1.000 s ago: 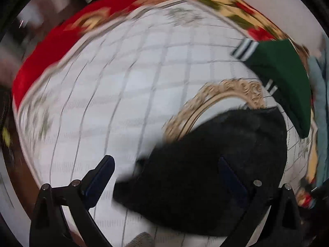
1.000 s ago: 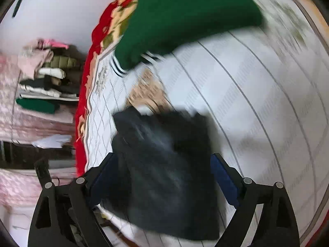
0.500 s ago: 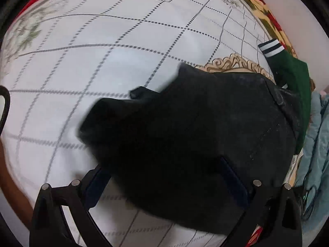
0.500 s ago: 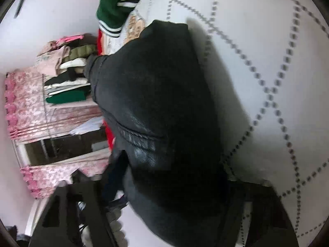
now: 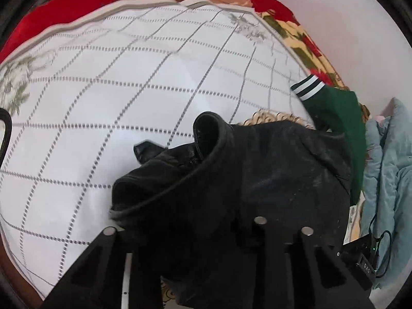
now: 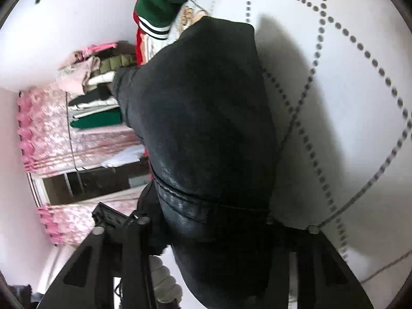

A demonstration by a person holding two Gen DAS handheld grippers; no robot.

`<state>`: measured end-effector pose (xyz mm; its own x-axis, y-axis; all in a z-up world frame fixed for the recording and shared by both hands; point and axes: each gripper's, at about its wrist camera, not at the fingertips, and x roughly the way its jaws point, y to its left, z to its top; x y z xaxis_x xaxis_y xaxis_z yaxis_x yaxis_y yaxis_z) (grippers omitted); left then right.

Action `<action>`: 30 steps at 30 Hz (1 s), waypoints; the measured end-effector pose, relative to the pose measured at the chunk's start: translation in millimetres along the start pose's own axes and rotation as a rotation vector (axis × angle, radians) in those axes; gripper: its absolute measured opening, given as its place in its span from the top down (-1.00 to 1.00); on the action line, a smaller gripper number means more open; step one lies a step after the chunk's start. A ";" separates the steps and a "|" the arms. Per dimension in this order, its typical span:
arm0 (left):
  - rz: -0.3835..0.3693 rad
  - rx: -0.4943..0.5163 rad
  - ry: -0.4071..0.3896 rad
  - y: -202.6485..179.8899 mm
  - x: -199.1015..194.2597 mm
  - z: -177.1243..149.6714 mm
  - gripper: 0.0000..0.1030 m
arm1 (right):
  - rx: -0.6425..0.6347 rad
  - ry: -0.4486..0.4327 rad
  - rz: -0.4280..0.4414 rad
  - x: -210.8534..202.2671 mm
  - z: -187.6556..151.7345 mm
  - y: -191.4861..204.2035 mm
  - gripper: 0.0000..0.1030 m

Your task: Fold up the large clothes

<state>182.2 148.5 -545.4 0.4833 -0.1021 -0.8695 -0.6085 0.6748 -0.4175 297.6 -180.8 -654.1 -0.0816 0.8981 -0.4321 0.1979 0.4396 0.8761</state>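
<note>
Both tongs' tips are buried under the black jacket (image 5: 270,180); their grip state cannot be told

Black jacket (image 5: 270,180) on white grid-patterned cloth (image 5: 116,103); green, white-striped sweater (image 5: 337,113).

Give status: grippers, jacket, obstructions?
Left gripper and right gripper both shut on black jacket, bunched on white quilt. Green sweater lies beyond, touching the jacket's edge.

One black jacket (image 5: 257,175), one green striped-cuff garment (image 5: 334,108), one white gridded cloth (image 5: 128,90).
</note>
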 end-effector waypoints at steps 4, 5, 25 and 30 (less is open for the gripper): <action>-0.010 0.059 -0.013 -9.3 -26.3 13.1 0.55 | -0.024 -0.027 0.014 -11.9 -16.6 29.7 0.30; -0.015 0.064 -0.014 -11.1 -30.2 17.1 0.56 | -0.029 -0.036 0.017 -12.9 -18.4 40.0 0.31; -0.234 0.220 -0.137 -244.8 -57.9 190.9 0.57 | -0.170 -0.255 0.142 -188.0 115.8 254.2 0.34; -0.271 0.243 -0.108 -316.3 11.4 209.9 0.57 | -0.180 -0.297 0.135 -237.5 213.0 249.9 0.34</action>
<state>512.3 87.3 -367.8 0.6775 -0.2316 -0.6982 -0.2888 0.7892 -0.5420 574.5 -287.2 -378.1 0.2258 0.9165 -0.3303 0.0108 0.3367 0.9416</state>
